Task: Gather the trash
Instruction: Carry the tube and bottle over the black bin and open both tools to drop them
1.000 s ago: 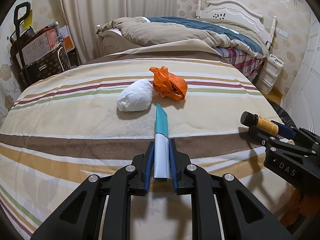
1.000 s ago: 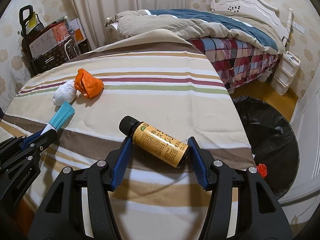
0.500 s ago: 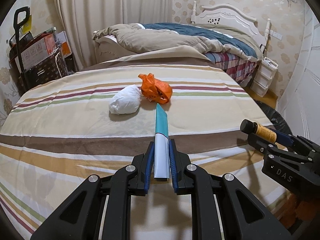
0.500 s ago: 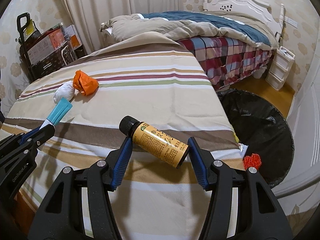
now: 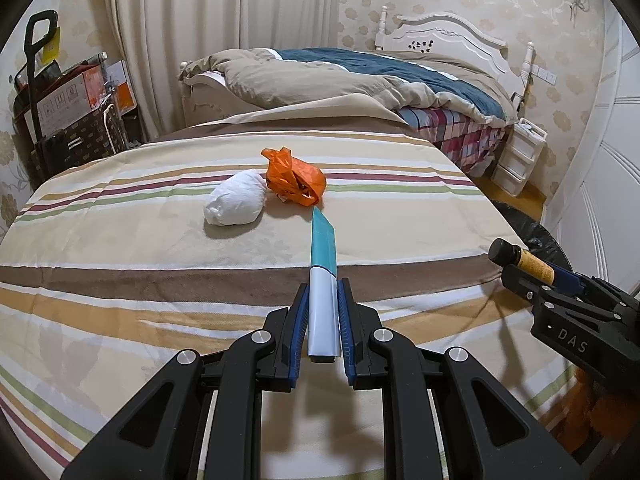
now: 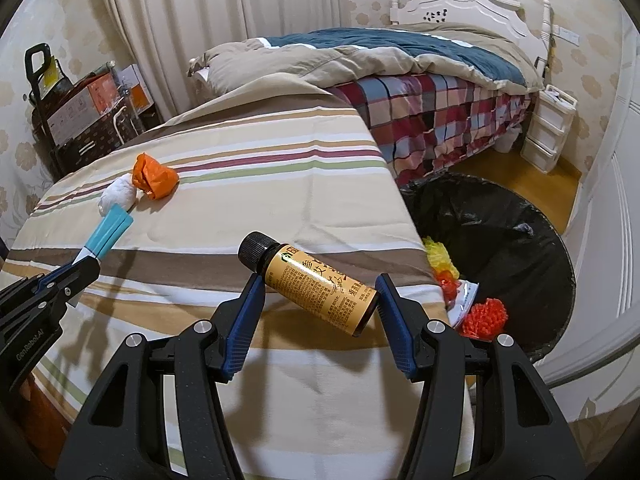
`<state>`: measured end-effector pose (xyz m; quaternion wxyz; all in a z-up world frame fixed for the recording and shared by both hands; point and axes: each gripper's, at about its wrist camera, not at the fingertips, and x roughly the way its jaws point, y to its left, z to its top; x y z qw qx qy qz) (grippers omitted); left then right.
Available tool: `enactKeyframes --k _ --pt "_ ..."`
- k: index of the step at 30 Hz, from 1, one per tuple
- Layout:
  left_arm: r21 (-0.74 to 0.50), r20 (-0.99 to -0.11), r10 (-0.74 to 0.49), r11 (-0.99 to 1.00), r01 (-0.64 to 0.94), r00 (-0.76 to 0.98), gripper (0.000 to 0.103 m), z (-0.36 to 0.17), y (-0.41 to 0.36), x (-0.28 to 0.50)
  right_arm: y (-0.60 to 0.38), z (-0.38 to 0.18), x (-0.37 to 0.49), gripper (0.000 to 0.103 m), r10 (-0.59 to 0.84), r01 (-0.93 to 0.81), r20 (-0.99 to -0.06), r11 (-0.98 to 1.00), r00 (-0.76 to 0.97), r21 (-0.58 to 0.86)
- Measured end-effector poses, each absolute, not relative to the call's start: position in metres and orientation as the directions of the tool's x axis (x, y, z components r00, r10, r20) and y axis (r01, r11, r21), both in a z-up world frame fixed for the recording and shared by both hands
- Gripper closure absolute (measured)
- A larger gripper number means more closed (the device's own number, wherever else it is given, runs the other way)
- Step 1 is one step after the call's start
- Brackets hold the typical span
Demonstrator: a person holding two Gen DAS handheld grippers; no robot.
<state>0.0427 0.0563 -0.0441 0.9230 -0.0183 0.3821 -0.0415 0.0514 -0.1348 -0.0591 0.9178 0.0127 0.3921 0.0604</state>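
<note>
Amber bottle: small amber-labelled bottle with a black screw cap, held crosswise between the blue pads of the right gripper; cap end up and left, base down and right.
Right jaws: partly apart, clamped on the bottle's two ends; the bottle hangs clear above the striped bedcover.
Bottle handling: stiff, smooth-sided, likely light if empty, possibly glass, so a drop could break it. Grip runs end to end and askew, which looks apt to pivot; taking it across the label's middle would be surer.
Teal tube: flat white tube with a teal crimped end, standing out forward from the left gripper.
Left jaws: drawn together, pinching the tube's white lower half flat.
Tube handling: soft, squashable, light; the pinch on the broad faces suits it.
Bin: black-lined round trash bin on the floor at the bed's right edge, just right of the bottle; yellow and red scraps already inside.
Left on the bed: crumpled white paper wad touching a crumpled orange plastic bag, well ahead of both grippers.
Both look feather-light and soft; pinch at the bulk.
Judgement: bottle is near the bin, release not yet made.
</note>
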Motion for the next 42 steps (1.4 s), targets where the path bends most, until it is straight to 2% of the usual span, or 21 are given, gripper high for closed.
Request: enactKeyframes --k 10,30,42 --pt "-0.055 -0.693 -0.115 0.993 0.107 0.712 0.086 -0.041 0.03 0.048 -0.153 -0.057 0.051 0.048 0.101 -0.059 -0.711 0.995 0.696 0.084" --pt "-0.048 -0.682 -0.254 0.951 0.304 0.686 0.086 -0.038 -0.073 0.075 -0.236 -0.053 0.065 0.048 -0.079 0.143 -0.705 0.989 0.705 0.032" --pt "-0.024 -0.691 -0.28 0.931 0.365 0.666 0.086 -0.042 -0.124 0.096 -0.276 -0.055 0.081 0.048 -0.13 0.213 -0.707 0.977 0.695 0.029"
